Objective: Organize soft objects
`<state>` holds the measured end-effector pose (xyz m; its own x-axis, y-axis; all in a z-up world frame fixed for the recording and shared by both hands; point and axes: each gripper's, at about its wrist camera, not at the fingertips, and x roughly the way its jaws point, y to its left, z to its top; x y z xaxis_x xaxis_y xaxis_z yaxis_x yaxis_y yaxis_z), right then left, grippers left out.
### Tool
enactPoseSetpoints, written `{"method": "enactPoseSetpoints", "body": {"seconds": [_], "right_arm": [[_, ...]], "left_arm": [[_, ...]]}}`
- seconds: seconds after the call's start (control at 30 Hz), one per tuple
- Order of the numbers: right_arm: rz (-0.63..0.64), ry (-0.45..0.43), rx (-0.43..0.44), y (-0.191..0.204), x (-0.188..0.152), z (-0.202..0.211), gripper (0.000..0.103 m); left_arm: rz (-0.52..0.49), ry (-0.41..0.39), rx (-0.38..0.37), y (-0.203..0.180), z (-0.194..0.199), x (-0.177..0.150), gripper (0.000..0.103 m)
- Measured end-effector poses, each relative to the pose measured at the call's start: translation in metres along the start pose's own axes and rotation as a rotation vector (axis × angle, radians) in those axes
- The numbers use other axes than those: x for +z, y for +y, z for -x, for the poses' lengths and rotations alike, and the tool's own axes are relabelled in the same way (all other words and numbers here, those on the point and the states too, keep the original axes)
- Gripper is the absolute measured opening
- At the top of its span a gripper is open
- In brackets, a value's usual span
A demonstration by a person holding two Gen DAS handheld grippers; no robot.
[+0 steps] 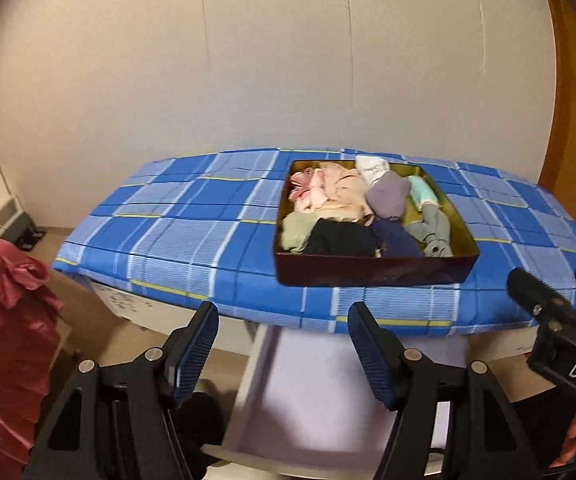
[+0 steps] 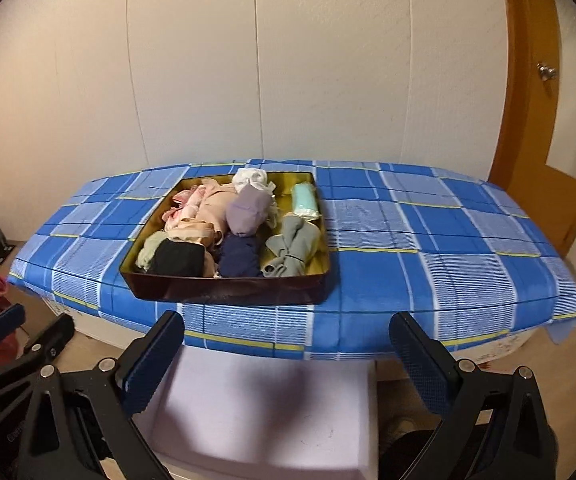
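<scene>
A box (image 2: 223, 290) sits on the cloth (image 2: 428, 248) that covers the table, left of centre in the right wrist view and well back from the near edge. Rolled socks (image 2: 243, 210) and other soft pieces fill the box. A wall (image 2: 267, 60) stands behind the table, with a door (image 2: 544, 120) at its right end. Below the near edge, an open drawer (image 2: 263, 412) juts out. Bedding (image 1: 3, 312) lies off to the left, on the floor side.
</scene>
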<state>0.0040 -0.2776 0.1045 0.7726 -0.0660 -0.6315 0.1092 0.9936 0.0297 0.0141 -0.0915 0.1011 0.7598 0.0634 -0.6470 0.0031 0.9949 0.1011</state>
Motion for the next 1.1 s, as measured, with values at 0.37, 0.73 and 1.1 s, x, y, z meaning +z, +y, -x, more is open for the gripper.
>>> {"method": "enactPoseSetpoints", "body": {"seconds": [0.37, 0.73, 1.1], "right_arm": [[-0.01, 0.061, -0.056, 0.001, -0.027, 0.007, 0.103], [-0.029, 0.062, -0.079, -0.004, -0.027, 0.008, 0.103], [-0.032, 0.069, -0.075, -0.004, -0.027, 0.008, 0.103]], "left_arm": [[0.022, 0.055, -0.031, -0.002, 0.013, -0.017, 0.068], [0.012, 0.053, -0.047, -0.008, 0.02, -0.014, 0.068], [0.015, 0.061, -0.038, -0.007, 0.02, -0.014, 0.068]]}}
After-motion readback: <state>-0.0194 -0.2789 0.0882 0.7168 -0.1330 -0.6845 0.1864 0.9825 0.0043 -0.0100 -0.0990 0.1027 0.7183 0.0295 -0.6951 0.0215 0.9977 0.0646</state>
